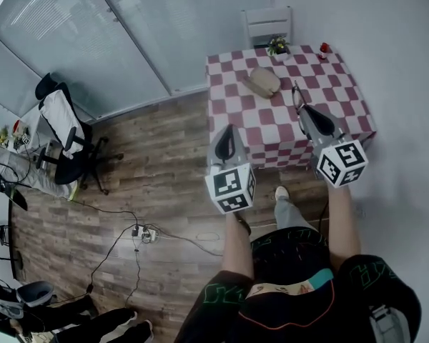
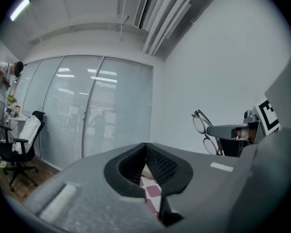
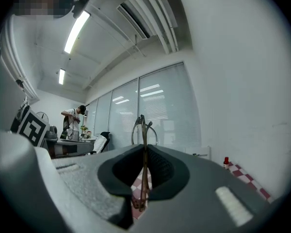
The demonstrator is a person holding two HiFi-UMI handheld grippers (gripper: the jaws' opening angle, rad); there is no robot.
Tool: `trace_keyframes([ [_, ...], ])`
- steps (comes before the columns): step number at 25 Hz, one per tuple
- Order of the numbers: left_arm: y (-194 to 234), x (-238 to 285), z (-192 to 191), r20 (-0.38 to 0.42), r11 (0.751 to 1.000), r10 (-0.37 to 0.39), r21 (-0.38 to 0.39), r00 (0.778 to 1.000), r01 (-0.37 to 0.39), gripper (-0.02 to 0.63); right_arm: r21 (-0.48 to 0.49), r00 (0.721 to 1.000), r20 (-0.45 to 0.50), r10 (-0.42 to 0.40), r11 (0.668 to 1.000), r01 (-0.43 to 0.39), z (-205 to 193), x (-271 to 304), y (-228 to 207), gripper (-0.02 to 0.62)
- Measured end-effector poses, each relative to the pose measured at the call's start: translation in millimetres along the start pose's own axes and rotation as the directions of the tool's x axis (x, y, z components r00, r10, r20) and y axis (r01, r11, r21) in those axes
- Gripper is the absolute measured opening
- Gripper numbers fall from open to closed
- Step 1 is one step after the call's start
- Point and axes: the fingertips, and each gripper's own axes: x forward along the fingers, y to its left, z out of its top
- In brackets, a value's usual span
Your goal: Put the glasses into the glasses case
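Note:
A beige glasses case [image 1: 262,82] lies closed on the red-and-white checkered table [image 1: 343,95]. My right gripper [image 1: 302,108] hangs over the table's front right part, shut on a pair of dark thin-framed glasses [image 1: 297,95]. In the right gripper view the glasses [image 3: 143,130] stand edge-on, pinched between the jaws of that gripper [image 3: 144,147]. My left gripper [image 1: 227,130] hovers at the table's front left corner, shut and holding nothing. From the left gripper view the glasses [image 2: 202,125] show at the right, and a bit of the case [image 2: 147,172] peeks under the jaws [image 2: 145,145].
A small plant [image 1: 277,46] and a red bottle [image 1: 324,48] stand at the table's far edge, with a white chair [image 1: 268,23] behind. A black office chair [image 1: 68,138] and floor cables [image 1: 144,233] are to the left. A person [image 3: 75,123] stands far off.

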Motion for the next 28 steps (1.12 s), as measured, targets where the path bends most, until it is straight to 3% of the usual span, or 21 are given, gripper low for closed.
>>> trace_keyframes([
  [16,-22,104,-85,-0.191,0.998,-0.029,-0.053,0.981,0.019,0.009,0.094,0.984,-0.17,-0.05,0.993,0.067,-85,47,-92,0.02],
  [28,-26,182,-124,-0.281,0.999,-0.015,-0.053,0.96,0.0,0.009,0.167,0.969,-0.247,-0.026,0.984,0.069,-132,99,-148,0.02],
])
